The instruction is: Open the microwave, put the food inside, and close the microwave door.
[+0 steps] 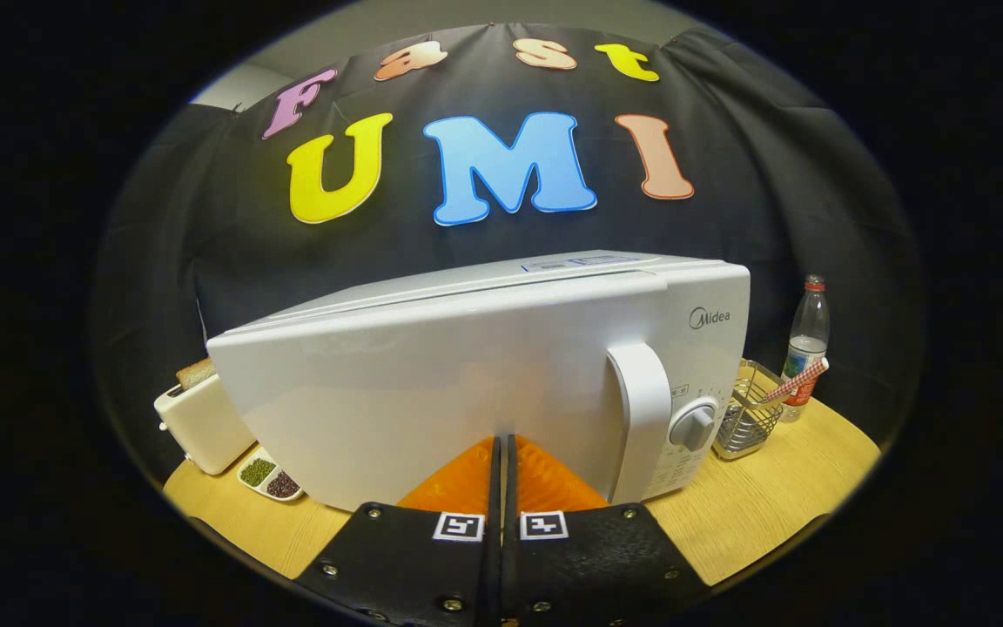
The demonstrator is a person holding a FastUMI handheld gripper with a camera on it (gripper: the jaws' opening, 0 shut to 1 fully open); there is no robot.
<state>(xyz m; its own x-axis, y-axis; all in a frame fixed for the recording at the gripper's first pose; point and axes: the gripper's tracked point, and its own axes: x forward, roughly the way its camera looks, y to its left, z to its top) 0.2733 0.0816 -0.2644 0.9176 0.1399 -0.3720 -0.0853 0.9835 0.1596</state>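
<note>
Microwave [467,383] on wooden table [754,522], closed gripper [501,453] at its door

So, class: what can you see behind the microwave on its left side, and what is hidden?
Behind the microwave, a toaster with bread in its slot pokes out, and a small dish of beans lies beside it. The microwave's door covers their right parts. The claw is shut, touching the door.

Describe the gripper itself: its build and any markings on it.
The gripper has two fingers, shut with only a thin seam between them. Each tapers from a broad black plate studded with small screws. Each plate bears a square black-and-white marker beside the seam.
</note>
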